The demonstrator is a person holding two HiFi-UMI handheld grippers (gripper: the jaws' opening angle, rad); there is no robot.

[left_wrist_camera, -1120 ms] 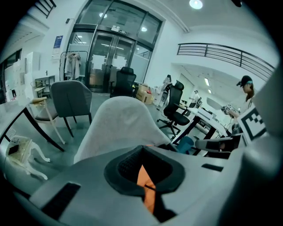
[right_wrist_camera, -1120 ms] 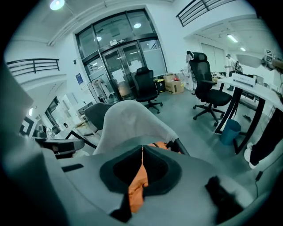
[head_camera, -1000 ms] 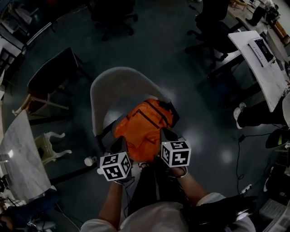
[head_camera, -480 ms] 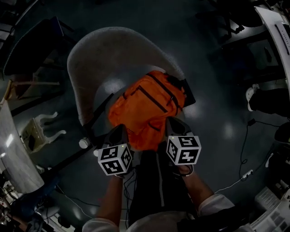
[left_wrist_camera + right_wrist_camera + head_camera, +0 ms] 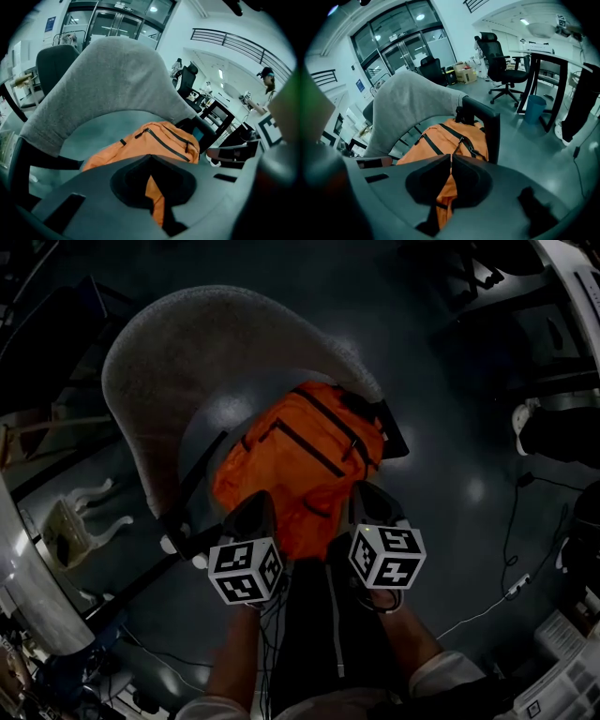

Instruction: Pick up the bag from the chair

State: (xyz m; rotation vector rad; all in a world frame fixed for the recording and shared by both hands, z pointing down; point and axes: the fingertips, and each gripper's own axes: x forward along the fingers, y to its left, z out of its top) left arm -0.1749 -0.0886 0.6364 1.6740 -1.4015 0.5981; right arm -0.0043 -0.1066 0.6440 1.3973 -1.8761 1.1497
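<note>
Over the last second both tongs have moved in toward the near edge of the bag, so the approach appears nearly complete. The bag lies on the chair seat. Left tongs and right tongs are closed tip to tip, holding nothing. The bag's long axis runs diagonally, with its strap end pointing far-right.

No text could be read anywhere; the blue sign on the far wall was too small to make out.
</note>
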